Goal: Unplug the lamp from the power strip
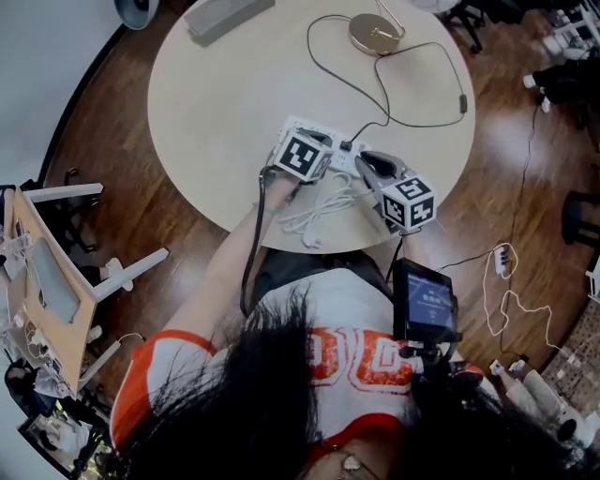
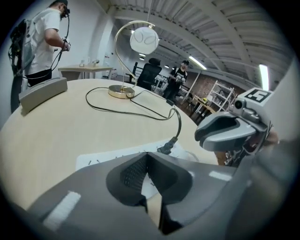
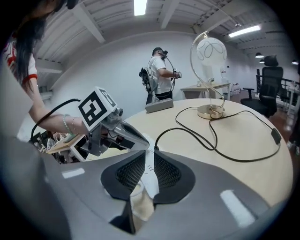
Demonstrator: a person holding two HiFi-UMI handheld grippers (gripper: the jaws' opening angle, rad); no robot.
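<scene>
Round bench [image 1: 216, 103]: pale top, standing on a wooden floor.

Lamp [image 1: 373, 33]: gold base at the bench's 1 o'clock edge, with a curved stem and a white globe. Grey box [image 1: 225, 14] at 11 o'clock, well apart from the lamp.

My left tool [image 2: 148, 157]: jaw tips together with nothing clamped, set over the power strip's near end. My right tool [image 3: 149, 157]: jaws slightly apart. The white strip shows through the gap and the pads press on nothing. It points toward the plug from 4 o'clock.

Power strip [image 1: 314, 127]: white, lying flat at about 6 o'clock of the bench's centre, between and under my two tools. Its white lead [image 1: 323, 211] is bunched at the near bench edge.

Lamp cord [image 1: 412, 122]: black, looping from the base out to 3 o'clock, carrying an inline switch, then back to the strip.

Plug [image 2: 166, 148]: black, seated in the strip, just beyond my right tool's tips.
</scene>
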